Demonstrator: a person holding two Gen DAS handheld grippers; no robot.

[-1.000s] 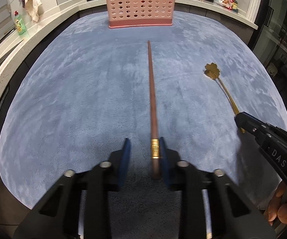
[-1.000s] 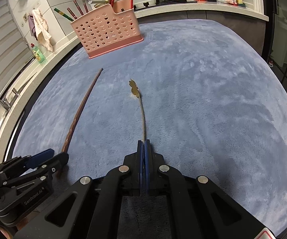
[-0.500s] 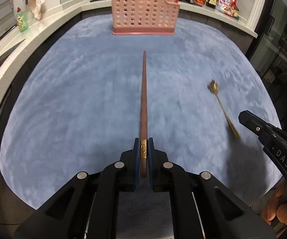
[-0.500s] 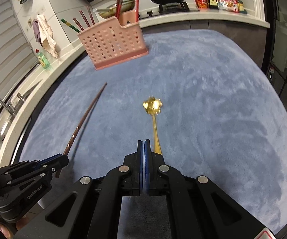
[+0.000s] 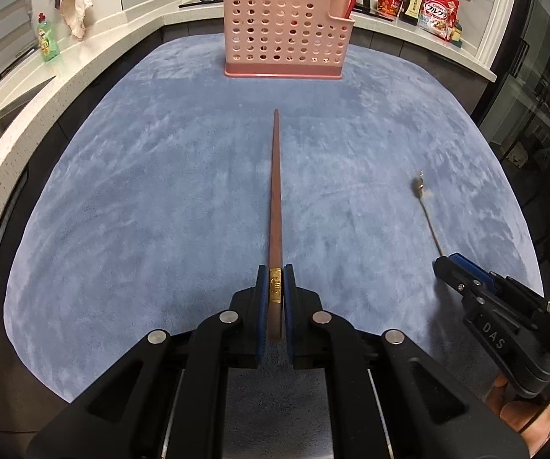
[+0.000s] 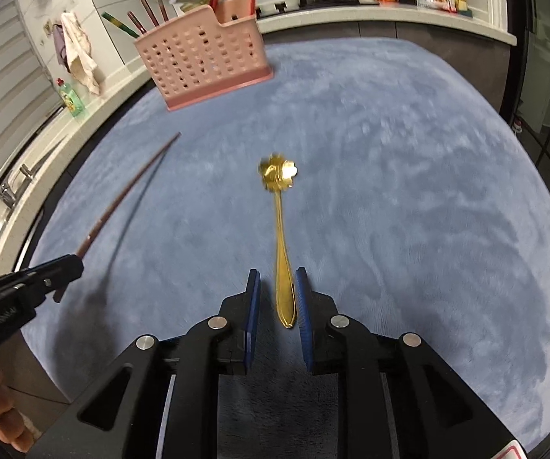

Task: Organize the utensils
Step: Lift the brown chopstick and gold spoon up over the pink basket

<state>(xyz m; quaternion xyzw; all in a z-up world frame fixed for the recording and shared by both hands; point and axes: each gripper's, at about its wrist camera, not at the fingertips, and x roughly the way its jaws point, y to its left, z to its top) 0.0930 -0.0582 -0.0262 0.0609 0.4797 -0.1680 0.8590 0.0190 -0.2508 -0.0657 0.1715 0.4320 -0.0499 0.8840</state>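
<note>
Blur smears the gold spoon (image 6: pixel 280 244) between our right gripper (image 6: pixel 278 298)'s parted fingers; contact we cannot tell. Left view shows it only edge-on at 3 o'clock. Our left gripper (image 5: pixel 276 298) clamps the brown chopstick (image 5: pixel 275 206), pointing at the pink holder (image 5: pixel 286 34) at 12 o'clock.

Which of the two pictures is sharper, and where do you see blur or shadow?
Left wrist view: mostly sharp, the brown wooden chopstick crisp; only the gold flower-headed spoon is smeared. Right wrist view: the blue cloth is motion-blurred, and the chopstick casts a long dark shadow. Both bend the counter edges.
</note>
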